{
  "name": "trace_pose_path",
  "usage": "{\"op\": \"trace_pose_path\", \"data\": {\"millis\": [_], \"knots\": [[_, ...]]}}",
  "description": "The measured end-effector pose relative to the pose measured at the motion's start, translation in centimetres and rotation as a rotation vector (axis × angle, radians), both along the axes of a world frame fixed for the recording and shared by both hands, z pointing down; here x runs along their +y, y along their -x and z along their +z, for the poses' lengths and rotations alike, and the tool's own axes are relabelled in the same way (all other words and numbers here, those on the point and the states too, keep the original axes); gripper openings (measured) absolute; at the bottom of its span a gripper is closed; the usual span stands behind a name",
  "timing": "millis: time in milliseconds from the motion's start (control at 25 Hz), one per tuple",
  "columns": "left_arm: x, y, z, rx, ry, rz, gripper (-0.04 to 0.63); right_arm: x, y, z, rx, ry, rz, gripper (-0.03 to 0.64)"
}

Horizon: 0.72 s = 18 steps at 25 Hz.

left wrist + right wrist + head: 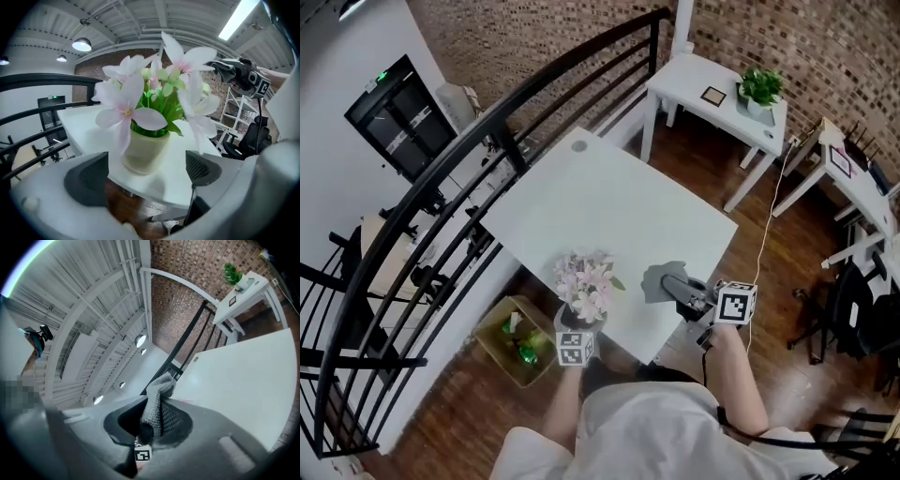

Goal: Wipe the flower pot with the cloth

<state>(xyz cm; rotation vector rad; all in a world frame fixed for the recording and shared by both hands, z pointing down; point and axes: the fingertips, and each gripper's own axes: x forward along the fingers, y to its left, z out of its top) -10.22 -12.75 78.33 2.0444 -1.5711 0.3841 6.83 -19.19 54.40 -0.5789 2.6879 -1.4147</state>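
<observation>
Progress: I judge that the wiping is not yet started; the grey knitted cloth [157, 397] is apart from the pot and touches it nowhere.
Flower pot: the small cream round flower pot [144, 151] stands upright near the front edge of the white square bench [609, 206], close before me.
Left claw: my left claw [146, 174] is spread wide; the pot stands ahead in the gap between the two pads, but neither pad presses on it; nothing is held.
Right claw: my right claw [154, 420] is pinching the cloth; one end sticks up above the pads; in the head view it is over the bench, to the right of the pot; whether the cloth touches the bench I cannot tell.
Left to do: I think the pot must first be steadied, then the cloth brought to its wall and rubbed around; all of this remains.
Pot content: pale pink flowers [136, 101] with green leaves fill the pot and spread wider than its rim.
Other containers: a brownish open box [492, 339] on the wooden floor beside the bench holds something green, I cannot tell what; a small white pot [757, 106] on the far white side table [698, 75] holds a green plant.
</observation>
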Motion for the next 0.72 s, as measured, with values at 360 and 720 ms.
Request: {"op": "trace_pose_path", "data": {"millis": [360,720], "knots": [[5.9,1.7,-9.9,0.012,-0.128,-0.225,0.524,1.2,3.2,-3.2,-0.045,-0.154,-0.137,0.009],[11.8,1.8,-19.5,-0.012,-0.336,-0.107,0.440,14.2,2.9,-3.9,0.131,-0.458,0.021,0.009]]}}
